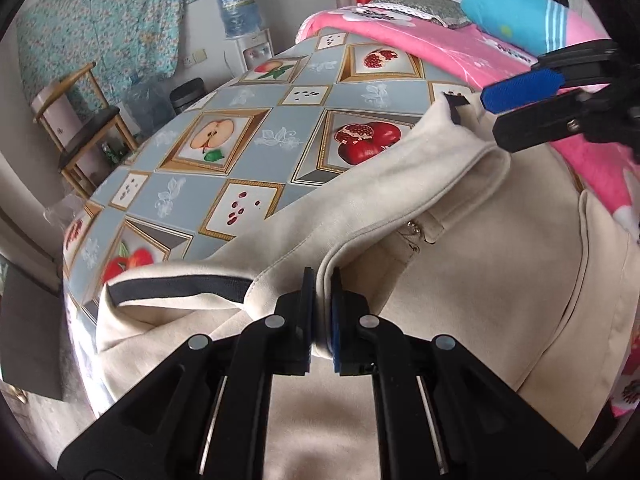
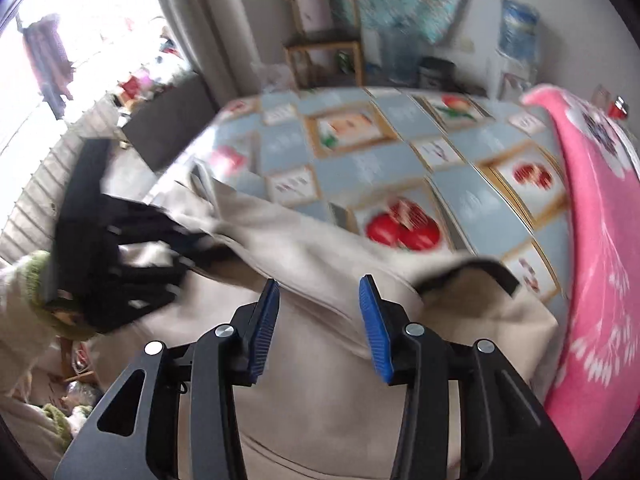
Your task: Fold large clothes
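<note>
Cream jacket (image 1: 460, 248) lay spread on the fruit-print table (image 1: 240, 132), beside the pink blanket (image 1: 432, 52). Mid-fold, the left gripper (image 1: 322, 312) pinched a fold near the dark-striped cuff (image 1: 180, 286); the right gripper (image 2: 320, 320) hung half-open, empty, above the jacket. Next, it likely needed a fresh hold by the collar.

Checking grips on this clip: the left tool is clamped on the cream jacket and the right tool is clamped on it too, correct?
Not quite. The left tool is clamped on the cream jacket, but the right tool is open, its pads apart above the fabric, as the right wrist view shows.
</note>
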